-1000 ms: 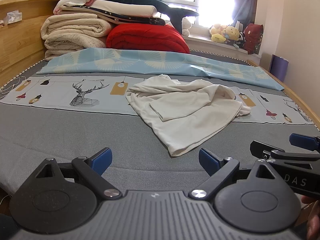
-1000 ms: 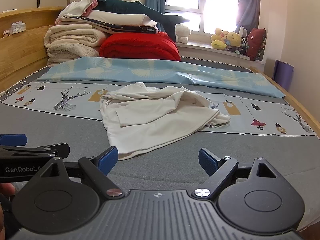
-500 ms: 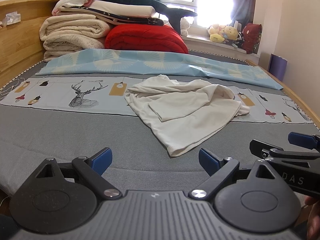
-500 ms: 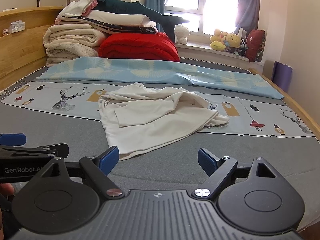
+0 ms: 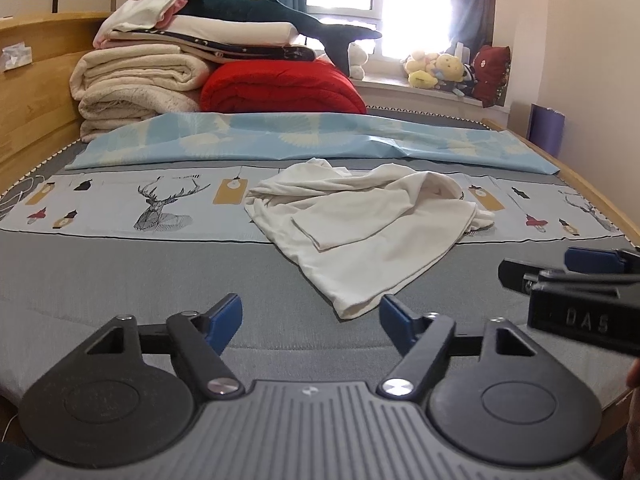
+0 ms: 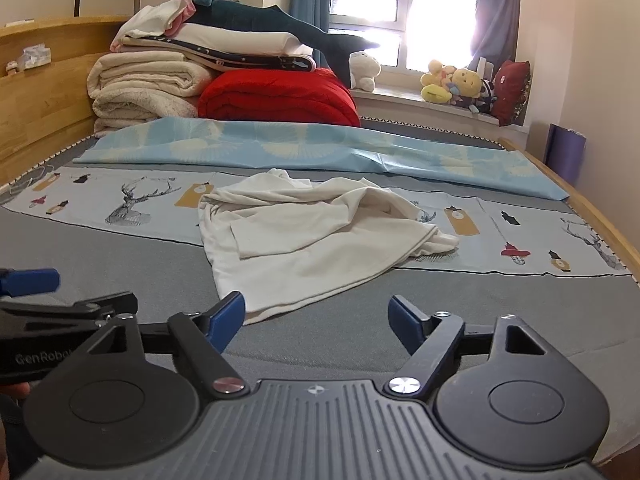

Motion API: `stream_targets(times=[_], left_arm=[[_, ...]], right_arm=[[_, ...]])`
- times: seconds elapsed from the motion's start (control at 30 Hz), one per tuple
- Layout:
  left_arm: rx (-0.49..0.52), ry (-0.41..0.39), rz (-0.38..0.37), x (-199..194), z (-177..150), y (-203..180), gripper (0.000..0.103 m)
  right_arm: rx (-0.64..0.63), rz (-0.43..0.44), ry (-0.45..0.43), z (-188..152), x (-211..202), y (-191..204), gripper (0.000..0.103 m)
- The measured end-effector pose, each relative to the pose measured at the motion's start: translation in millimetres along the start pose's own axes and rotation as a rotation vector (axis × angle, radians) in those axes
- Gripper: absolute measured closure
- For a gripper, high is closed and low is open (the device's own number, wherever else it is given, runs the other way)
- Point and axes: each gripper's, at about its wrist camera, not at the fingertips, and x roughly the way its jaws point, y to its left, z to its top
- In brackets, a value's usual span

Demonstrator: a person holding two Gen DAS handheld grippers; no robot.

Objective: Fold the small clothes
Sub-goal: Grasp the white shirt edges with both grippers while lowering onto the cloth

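A crumpled white garment [image 5: 360,228] [image 6: 312,236] lies on the grey bed, its far part on a printed deer strip. My left gripper [image 5: 310,318] hovers over the bed's near edge, short of the garment's nearest corner; its jaws are closing with nothing between them. My right gripper [image 6: 316,318] hangs beside it, also short of the cloth, jaws closing on empty air. Each gripper shows at the side of the other's view: the right gripper [image 5: 576,264] and the left gripper [image 6: 36,284].
Folded blankets [image 5: 136,92], a red quilt [image 5: 280,88] and a plush shark [image 5: 276,12] are stacked at the headboard. A light blue sheet [image 5: 312,140] crosses the bed behind the garment. Soft toys [image 6: 460,84] sit on the windowsill. A wooden bed rail [image 6: 600,220] runs along the right.
Both grippers' blue fingertips have drawn a little closer together. Neither hand has moved and the garment lies as before.
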Motion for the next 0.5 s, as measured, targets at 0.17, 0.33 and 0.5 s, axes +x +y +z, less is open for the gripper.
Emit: stream_targets(times=[0.17,0.33,0.5], left_arm=[[0.009,0.018,-0.044,13.9,7.6,0.3,0.079],[0.045,0.066,-0.050,64.4,19.1,-12.5,0.093],[-0.026,0.174,-0.078,141.6,18.8,-13.4,0.091]], right_arm=[[0.045,0.011,-0.011,6.5,1.8,-8.3,0.067],[0.102,0.036,-0.008,13.8,8.0,-21.5,0.078],[0.114,0.068,0.003,18.2,13.6,-32.3,0.078]])
